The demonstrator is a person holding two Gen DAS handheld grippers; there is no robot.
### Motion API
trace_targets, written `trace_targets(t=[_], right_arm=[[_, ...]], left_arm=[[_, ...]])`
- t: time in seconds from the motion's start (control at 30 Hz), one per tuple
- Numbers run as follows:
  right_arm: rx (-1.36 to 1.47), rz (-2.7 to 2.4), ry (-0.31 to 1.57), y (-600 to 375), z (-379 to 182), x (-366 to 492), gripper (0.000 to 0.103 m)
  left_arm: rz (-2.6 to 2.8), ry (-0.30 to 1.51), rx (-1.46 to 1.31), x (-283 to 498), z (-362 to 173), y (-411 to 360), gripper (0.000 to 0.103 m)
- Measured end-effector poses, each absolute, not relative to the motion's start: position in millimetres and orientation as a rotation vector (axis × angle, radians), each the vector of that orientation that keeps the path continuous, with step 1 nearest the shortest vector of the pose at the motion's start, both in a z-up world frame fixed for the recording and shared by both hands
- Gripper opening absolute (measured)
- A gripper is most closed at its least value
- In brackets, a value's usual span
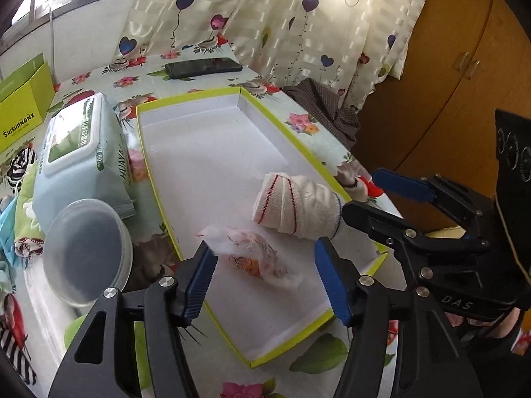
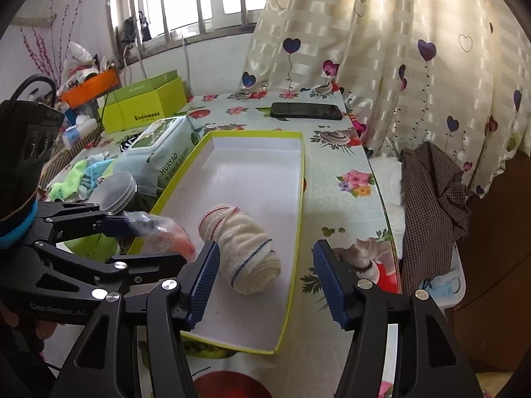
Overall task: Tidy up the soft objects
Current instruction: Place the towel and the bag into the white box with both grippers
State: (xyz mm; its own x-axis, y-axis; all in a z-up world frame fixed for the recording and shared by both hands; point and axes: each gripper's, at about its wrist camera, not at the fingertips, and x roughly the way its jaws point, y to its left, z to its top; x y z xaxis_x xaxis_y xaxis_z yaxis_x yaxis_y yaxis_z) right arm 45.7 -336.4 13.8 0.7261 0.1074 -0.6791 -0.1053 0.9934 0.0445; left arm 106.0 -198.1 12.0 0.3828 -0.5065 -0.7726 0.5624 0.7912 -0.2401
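Observation:
A shallow white tray with a lime-green rim [image 1: 186,99] [image 2: 259,132] lies on the flowered tablecloth. Inside it rests a rolled white sock [image 1: 292,205] [image 2: 242,248] with red and blue stitching. Beside it lies a small pink-and-white soft bundle [image 1: 252,255] [image 2: 166,232]. My left gripper [image 1: 265,282] [image 2: 156,238] is open, and the bundle sits on the tray floor between its blue pads, close to the left pad. My right gripper [image 2: 267,280] [image 1: 360,192] is open at the near end of the sock, its left pad beside the roll and the right pad well clear.
Left of the tray stand a wet-wipes pack [image 1: 83,152] [image 2: 166,152], a stack of clear plastic lids [image 1: 86,252] [image 2: 116,192] and a green box [image 1: 23,99] [image 2: 146,106]. A phone [image 1: 202,66] [image 2: 305,111] lies behind. Loose small cloths [image 2: 83,172] sit far left, a checked cloth [image 2: 431,205] right.

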Motion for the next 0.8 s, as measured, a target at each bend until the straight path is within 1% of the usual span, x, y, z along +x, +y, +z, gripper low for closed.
trace_targets(t=[0.23,0.3,0.47,0.67,0.77,0.8], right_arm=[[-0.005,0.17,0.762,-313,11,31,0.057],[-0.014,0.188,0.776,-303,9,29,0.049],[-0.054,0.201,0.837,-280,-5,39,0.042],[-0.026,0.182,0.755,-274,17,36,0.042],[-0.009,0.186,0.732,-267,24,30,0.05],[-0.004,0.192,0.727,-265,26,28,0.051]], left_arm=[[-0.686,0.874,0.024,88,39,-168,0.061],[-0.67,0.844,0.017,83,48,-154,0.061],[-0.561,0.798,-0.015,78,57,-110,0.061],[-0.461,0.824,-0.082,81,47,-64,0.061],[-0.448,0.824,-0.103,77,42,-50,0.061],[-0.449,0.823,-0.111,75,41,-45,0.061]])
